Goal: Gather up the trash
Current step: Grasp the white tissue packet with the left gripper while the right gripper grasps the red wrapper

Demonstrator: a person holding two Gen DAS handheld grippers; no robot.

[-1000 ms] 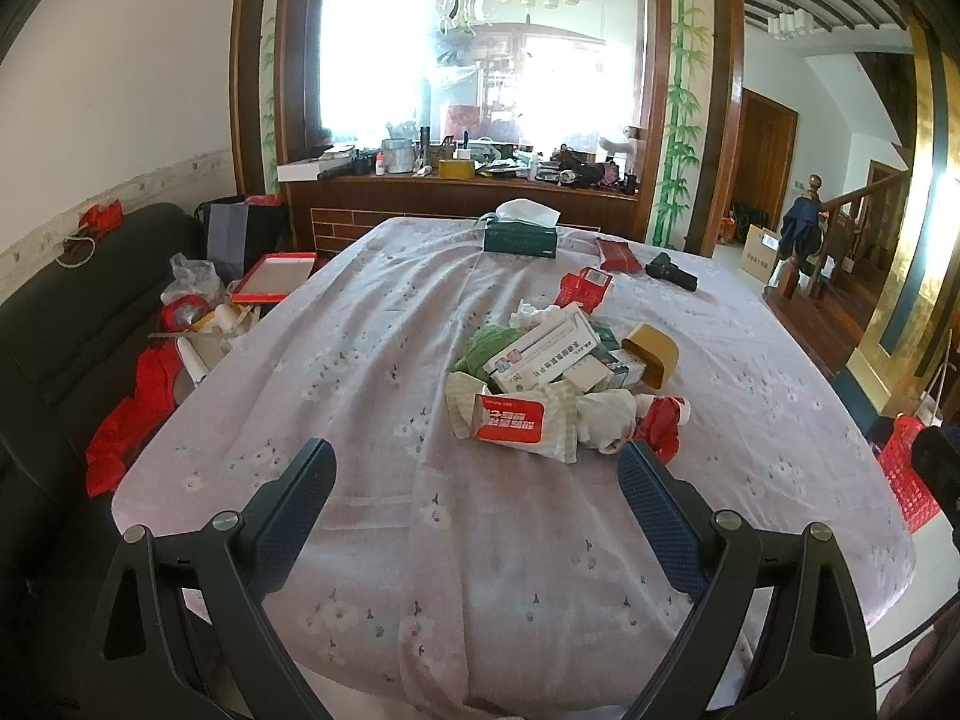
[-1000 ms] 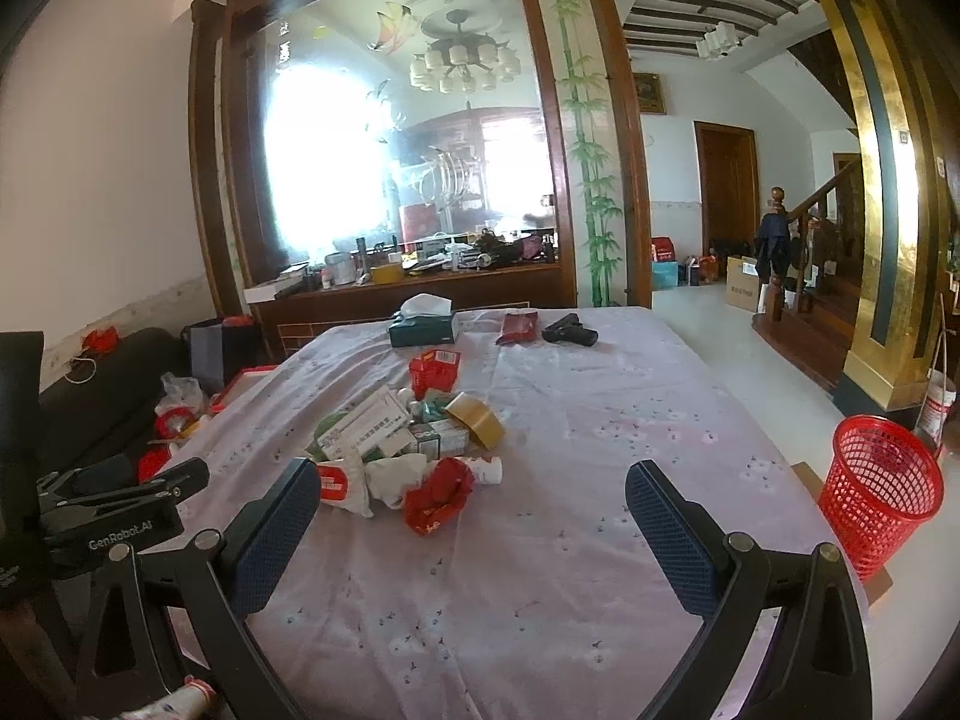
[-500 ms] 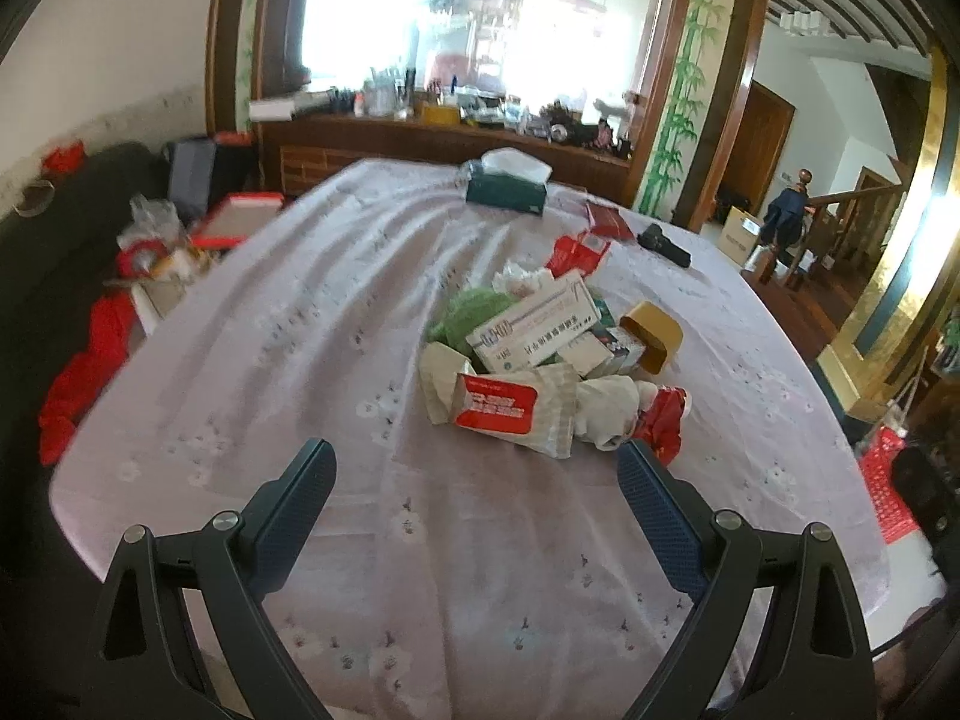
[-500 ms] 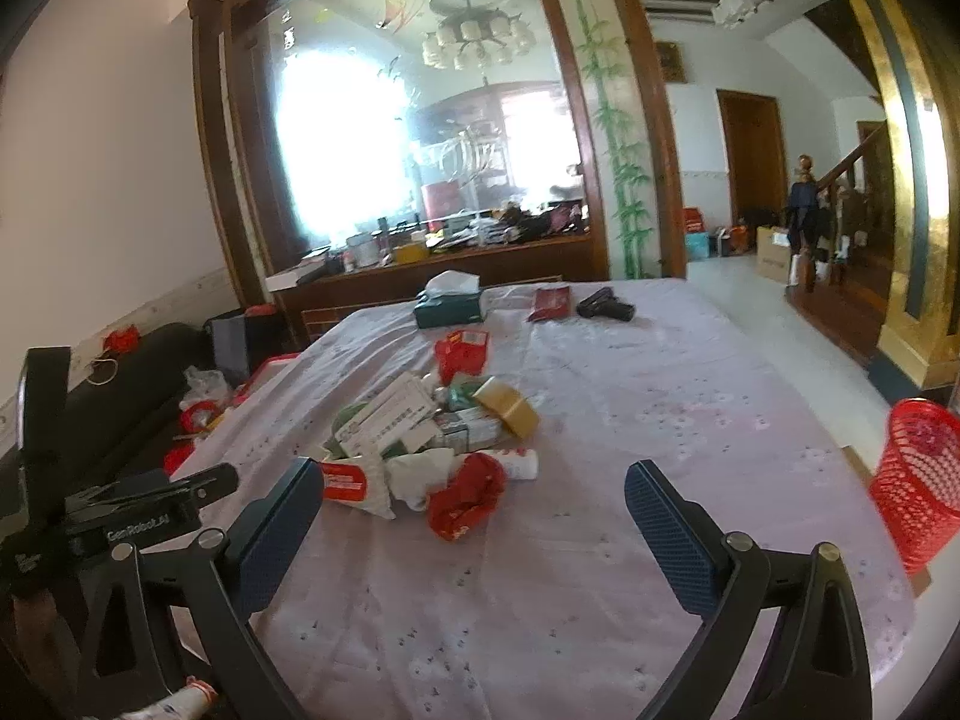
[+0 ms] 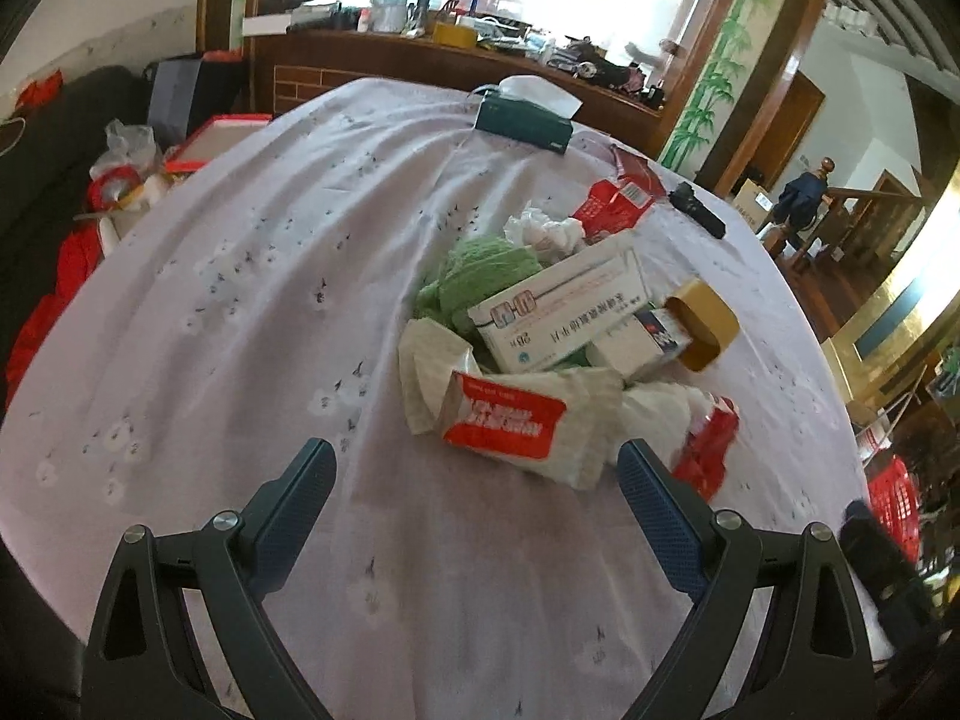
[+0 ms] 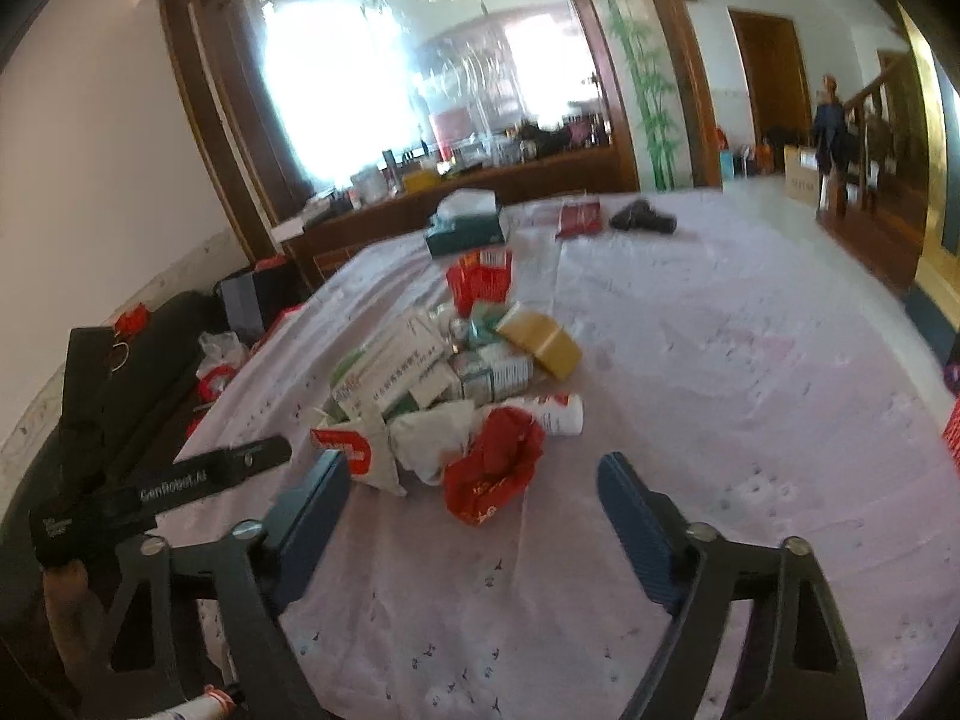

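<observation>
A heap of trash lies mid-table: a white wipes packet with a red label (image 5: 528, 429), a long white medicine box (image 5: 561, 315), a green cloth (image 5: 486, 270), a yellow tape roll (image 5: 702, 324), crumpled tissue (image 5: 543, 228) and a red wrapper (image 5: 705, 444). My left gripper (image 5: 474, 498) is open and empty, just in front of the wipes packet. My right gripper (image 6: 474, 504) is open and empty, with the red wrapper (image 6: 495, 468) between its fingertips' line. The left gripper's body (image 6: 162, 489) shows at the left of the right wrist view.
The table has a pale floral cloth (image 5: 240, 276). A green tissue box (image 5: 522, 120), a red carton (image 5: 612, 204) and a black object (image 5: 696, 210) lie farther back. A red basket (image 5: 894, 504) stands on the floor right of the table. A dark sofa with clutter (image 5: 114, 168) is left.
Both grippers have moved forward and down toward the trash heap; the heap now looks larger and sits just beyond the fingertips. Both stay open.
</observation>
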